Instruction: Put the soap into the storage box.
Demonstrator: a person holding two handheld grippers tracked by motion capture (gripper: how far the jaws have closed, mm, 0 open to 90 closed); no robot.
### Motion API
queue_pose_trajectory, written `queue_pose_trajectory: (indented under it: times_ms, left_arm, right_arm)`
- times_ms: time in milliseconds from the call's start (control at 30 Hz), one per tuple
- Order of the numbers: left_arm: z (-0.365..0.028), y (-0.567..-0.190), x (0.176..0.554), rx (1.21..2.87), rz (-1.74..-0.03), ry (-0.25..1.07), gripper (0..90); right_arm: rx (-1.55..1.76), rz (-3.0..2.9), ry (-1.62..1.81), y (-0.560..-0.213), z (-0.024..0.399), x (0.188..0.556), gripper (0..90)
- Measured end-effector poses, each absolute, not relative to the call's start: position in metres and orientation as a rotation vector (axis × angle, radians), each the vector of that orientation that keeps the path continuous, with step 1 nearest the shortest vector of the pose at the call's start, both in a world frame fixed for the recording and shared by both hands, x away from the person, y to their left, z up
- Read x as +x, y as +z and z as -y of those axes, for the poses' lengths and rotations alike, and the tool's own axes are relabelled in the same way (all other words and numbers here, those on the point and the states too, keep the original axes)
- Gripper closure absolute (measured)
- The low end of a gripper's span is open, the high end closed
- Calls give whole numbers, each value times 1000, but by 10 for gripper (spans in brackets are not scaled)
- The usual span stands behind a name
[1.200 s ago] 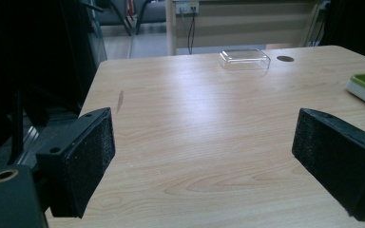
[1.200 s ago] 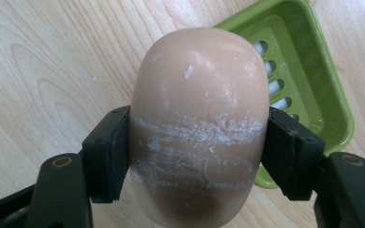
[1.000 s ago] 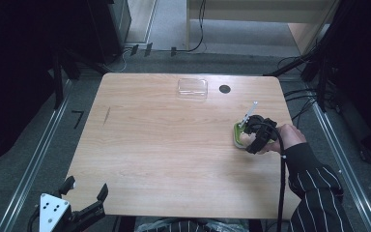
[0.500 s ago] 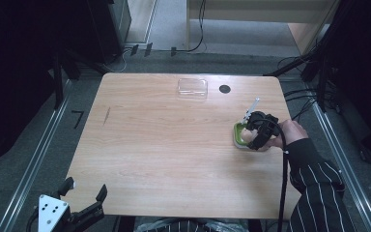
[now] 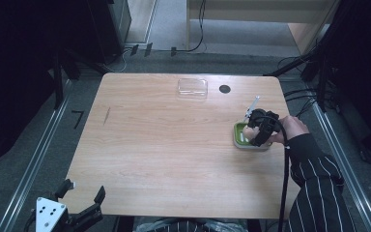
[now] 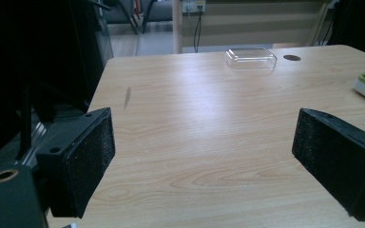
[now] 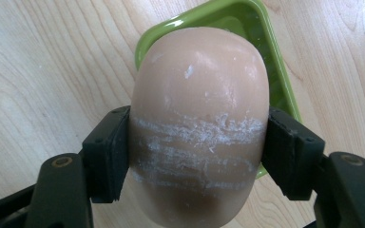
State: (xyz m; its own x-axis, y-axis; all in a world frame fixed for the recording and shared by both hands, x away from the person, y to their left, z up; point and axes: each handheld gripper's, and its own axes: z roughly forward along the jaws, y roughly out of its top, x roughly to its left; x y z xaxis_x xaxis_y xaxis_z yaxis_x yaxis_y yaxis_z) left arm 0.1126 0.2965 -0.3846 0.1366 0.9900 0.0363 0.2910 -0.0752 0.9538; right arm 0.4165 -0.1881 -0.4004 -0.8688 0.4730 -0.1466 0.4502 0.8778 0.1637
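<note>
Holding a peach-coloured bar of soap in my right gripper, I have it poised over the green soap dish near the right edge of the table. In the right gripper view both black jaws press the bar's flanks at about its middle, and the pale scuff marks across it run at the level of the pads. The dish's rim shows beyond and to one side of the bar; I cannot tell from that view whether the soap's underside already touches the dish or hangs just above it. From the high view the right gripper sits over the dish, which lies well right of centre, with the clear lid far off toward the back of the table.

My left gripper waits off the near left corner, jaws spread wide with nothing between them, looking across the bare wood toward the lid.

I judge this to be the placing step: soap to dish. The next move calls for lowering the bar squarely inside the rim, then easing the jaws apart only once it rests. Soap is slick, so a crooked release could tip it over the edge.
</note>
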Motion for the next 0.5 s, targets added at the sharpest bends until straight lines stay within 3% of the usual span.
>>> queue_pose_trajectory:
  times_ms: [500]
  left_arm:
    - [-298,-385,108,1517,-1309,1005,72]
  right_arm:
    - [631,-2892,184,-407,191,428,333]
